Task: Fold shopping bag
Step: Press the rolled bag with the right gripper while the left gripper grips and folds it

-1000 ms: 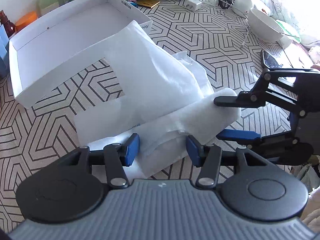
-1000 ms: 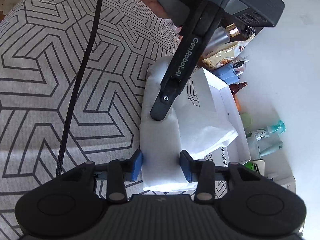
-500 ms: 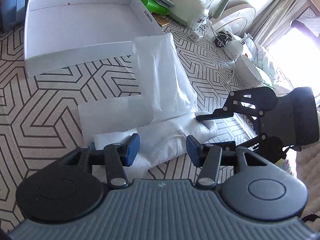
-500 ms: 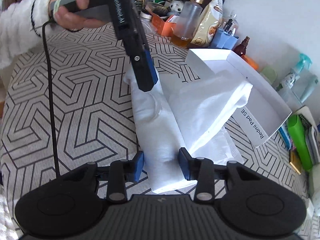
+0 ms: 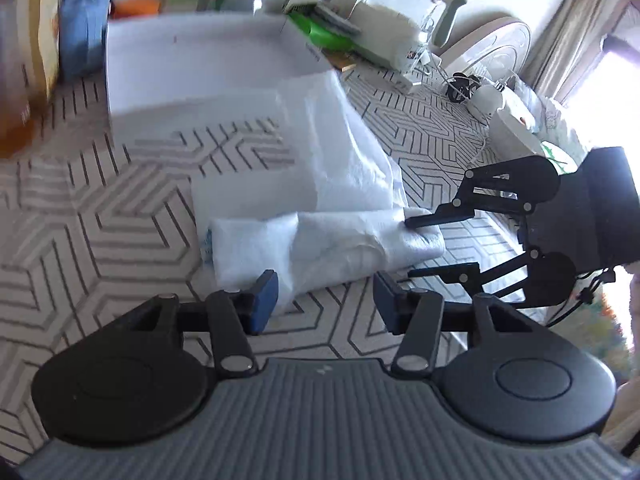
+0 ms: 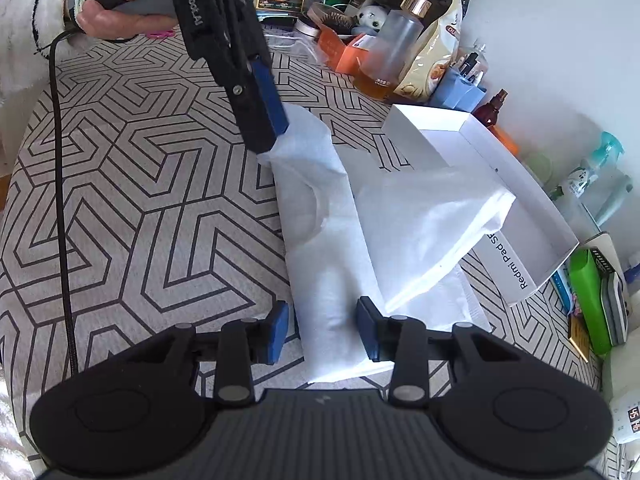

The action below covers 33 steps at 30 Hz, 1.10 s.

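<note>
1. Shopping bag: white, thin, lying on the patterned surface. One long side is rolled or folded into a thick band that runs from near to far in the right wrist view; the rest spreads flat to the right, with a raised flap leaning against the white box.

2. Left tool: held by a hand in a fluffy white sleeve at the far left of the right wrist view. Its blue-padded fingers reach down to the far end of the folded band; from this angle I cannot tell whether they pinch the fabric or merely touch it. In its own view the left tool shows its pads apart, with a corner of the band's edge lying between them and nothing clamped.

3. Right tool: pads apart, straddling the near end of the folded band without squeezing it. In the left wrist view the right tool has one finger lying on top of the band's end and the other lower, beside the bag's edge.

4. White box: open-topped, just behind the bag, printed "Redmi Pad SE" on its side.

5. Clutter along the far edge: bottles, a snack pouch, an orange carton, a green case at far right. The left wrist view is motion-blurred.
</note>
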### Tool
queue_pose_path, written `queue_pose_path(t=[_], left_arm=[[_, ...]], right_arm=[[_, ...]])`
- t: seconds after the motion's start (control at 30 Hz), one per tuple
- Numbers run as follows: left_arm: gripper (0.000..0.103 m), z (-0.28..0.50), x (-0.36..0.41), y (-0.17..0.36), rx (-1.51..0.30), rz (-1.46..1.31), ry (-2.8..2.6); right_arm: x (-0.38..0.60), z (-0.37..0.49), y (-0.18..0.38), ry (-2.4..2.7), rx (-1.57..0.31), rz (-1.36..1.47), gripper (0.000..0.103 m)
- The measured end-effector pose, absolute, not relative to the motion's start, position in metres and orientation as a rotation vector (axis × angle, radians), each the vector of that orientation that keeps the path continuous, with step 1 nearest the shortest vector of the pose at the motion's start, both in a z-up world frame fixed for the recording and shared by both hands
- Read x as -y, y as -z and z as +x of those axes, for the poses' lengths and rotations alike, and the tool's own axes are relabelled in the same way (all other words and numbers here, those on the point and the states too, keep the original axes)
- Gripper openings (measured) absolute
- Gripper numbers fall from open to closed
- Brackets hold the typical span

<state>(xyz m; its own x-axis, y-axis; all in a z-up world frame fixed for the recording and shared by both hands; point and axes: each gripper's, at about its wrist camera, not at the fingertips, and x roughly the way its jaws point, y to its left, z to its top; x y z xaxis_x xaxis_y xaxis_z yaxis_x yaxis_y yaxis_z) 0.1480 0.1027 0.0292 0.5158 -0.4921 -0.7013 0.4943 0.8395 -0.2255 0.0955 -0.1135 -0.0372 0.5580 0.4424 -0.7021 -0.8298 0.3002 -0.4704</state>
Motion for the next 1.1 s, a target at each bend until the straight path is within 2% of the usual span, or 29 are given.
queue_pose_path(t=[0.1, 0.3, 0.43, 0.53, 0.67, 0.73, 0.87, 1.1], left_arm=[[0.065, 0.151, -0.094, -0.039, -0.797, 0.077, 0.577], [0.065, 0.193, -0.093, -0.020, -0.875, 0.087, 0.489], [0.065, 0.222, -0.112, 0.005, -0.980, -0.031, 0.489], [0.065, 0.220, -0.110, 0.006, -0.985, -0.006, 0.496], [0.065, 0.218, -0.107, 0.007, -0.982, 0.031, 0.501], [0.065, 0.218, -0.105, 0.007, -0.980, 0.046, 0.504], [0.065, 0.219, -0.109, 0.007, -0.978, 0.022, 0.517], [0.064, 0.198, -0.128, 0.007, -1.024, -0.087, 0.540]], right_arm=[[0.114, 0.098, 0.037, -0.898, -0.498, -0.924, 0.038], [0.112, 0.111, 0.033, -0.912, -0.515, -0.929, 0.038], [0.111, 0.121, 0.028, -0.929, -0.536, -0.928, 0.038], [0.111, 0.125, 0.027, -0.944, -0.541, -0.935, 0.038], [0.108, 0.127, 0.033, -0.966, -0.477, -0.993, 0.047], [0.108, 0.130, 0.035, -0.979, -0.460, -0.983, 0.047], [0.114, 0.151, 0.029, -1.012, -0.555, -0.829, 0.048], [0.121, 0.165, 0.020, -1.061, -0.859, -0.498, 0.046]])
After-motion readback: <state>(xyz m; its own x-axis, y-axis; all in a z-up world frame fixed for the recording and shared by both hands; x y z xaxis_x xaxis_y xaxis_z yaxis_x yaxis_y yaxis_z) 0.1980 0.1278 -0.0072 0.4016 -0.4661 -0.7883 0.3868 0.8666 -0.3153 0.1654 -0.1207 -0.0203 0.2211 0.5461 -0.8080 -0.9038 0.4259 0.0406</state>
